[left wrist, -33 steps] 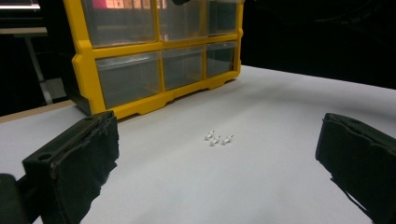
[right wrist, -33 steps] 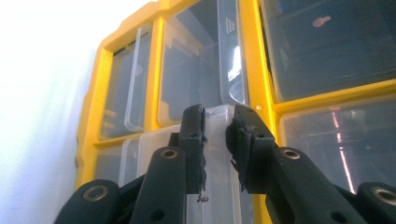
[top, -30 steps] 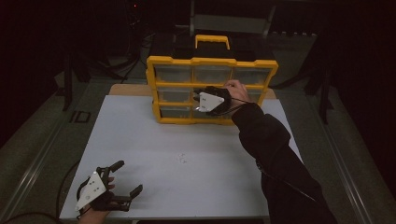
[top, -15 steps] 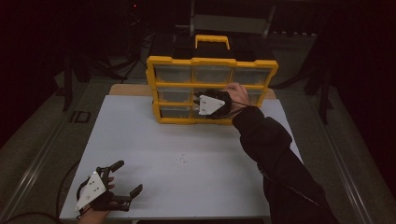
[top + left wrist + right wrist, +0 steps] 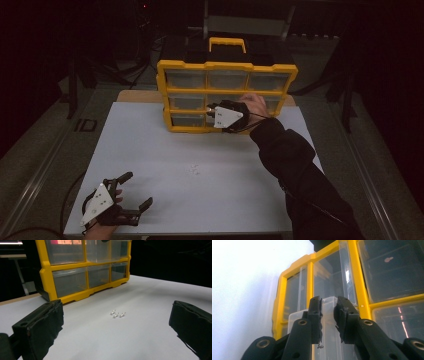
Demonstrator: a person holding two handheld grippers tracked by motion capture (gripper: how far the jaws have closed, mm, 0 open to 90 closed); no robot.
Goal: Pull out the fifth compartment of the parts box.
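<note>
Now the right gripper (image 5: 327,312) pinches a clear plastic drawer (image 5: 329,340) of the upright yellow organizer (image 5: 227,95), unmoved; the left gripper (image 5: 131,192) rests wide.

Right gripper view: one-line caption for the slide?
Right gripper shut on the clear drawer's front tab, drawer partly out of the yellow organizer.

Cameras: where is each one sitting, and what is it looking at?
High view: above the person's side, looking down on the white table; both forearms, left gripper and right gripper show.
Left gripper view: low over the table, facing the yellow plastic drawer cabinet and small white pins; its wide-apart jaws show.
Right gripper view: at the cabinet, its jaws pinching a clear drawer's handle.
All three share the cabinet.
</note>
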